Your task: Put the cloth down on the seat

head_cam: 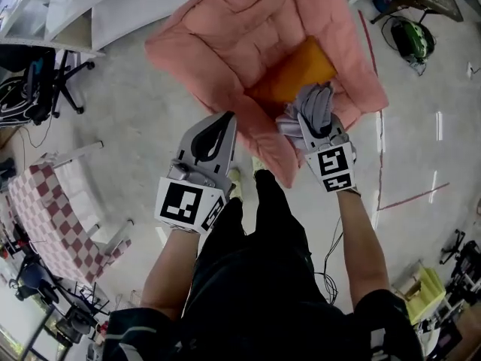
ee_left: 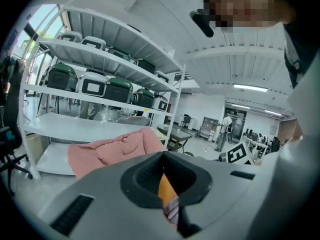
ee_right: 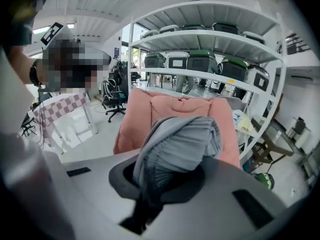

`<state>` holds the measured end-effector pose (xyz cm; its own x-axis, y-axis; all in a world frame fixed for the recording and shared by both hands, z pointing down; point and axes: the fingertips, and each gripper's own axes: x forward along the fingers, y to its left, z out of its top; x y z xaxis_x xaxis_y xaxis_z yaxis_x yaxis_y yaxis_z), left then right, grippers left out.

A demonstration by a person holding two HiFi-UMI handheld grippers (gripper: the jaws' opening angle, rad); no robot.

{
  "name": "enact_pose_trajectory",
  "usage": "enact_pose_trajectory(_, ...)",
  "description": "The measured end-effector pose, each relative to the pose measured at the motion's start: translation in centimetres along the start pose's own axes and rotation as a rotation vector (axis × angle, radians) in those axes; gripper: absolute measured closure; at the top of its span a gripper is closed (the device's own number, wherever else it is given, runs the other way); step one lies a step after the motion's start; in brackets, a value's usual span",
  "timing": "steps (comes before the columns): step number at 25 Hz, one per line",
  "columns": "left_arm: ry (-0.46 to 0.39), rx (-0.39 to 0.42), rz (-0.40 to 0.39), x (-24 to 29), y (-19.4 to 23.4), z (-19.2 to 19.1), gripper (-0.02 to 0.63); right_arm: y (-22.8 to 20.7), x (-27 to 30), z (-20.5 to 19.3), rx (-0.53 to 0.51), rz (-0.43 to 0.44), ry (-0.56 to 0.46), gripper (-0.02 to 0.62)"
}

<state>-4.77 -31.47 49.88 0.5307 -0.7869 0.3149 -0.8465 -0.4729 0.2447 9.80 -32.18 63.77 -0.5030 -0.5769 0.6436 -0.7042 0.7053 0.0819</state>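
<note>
A big pink padded seat [head_cam: 248, 21] lies on the floor ahead, with an orange cushion [head_cam: 293, 74] in its hollow. My right gripper [head_cam: 314, 115] is shut on a bunched grey cloth [head_cam: 312, 104], held over the seat's near right edge beside the cushion. In the right gripper view the cloth [ee_right: 177, 144] bulges out of the right gripper [ee_right: 165, 181] and hides part of the seat [ee_right: 170, 109]. My left gripper [head_cam: 224, 122] hovers just short of the seat's front edge, shut and empty. In the left gripper view the left gripper [ee_left: 162, 159] points at the seat [ee_left: 115, 151].
A red-and-white checkered folding chair [head_cam: 45, 209] stands at the left, an office chair [head_cam: 45, 81] beyond it. White shelving [ee_right: 200, 61] with green-lidded boxes rises behind the seat. The person's dark trouser legs [head_cam: 263, 224] stand right before the seat. Red tape [head_cam: 406, 198] marks the floor at right.
</note>
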Motion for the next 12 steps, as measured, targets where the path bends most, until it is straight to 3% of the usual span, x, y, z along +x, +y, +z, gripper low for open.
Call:
enact_pose_trajectory(4, 0.006, -0.027, 0.032, 0.5, 1.5, -1.0, 0.600, 1.4, 3.4, -1.1, -0.021, -0.027, 0.039, 0.568)
enact_pose_trajectory(12, 0.061, -0.077, 0.093, -0.2, 4.2, -5.2, 0.600, 10.0, 12.7, -8.1, -0.034, 0.146, 0.269, 0.568)
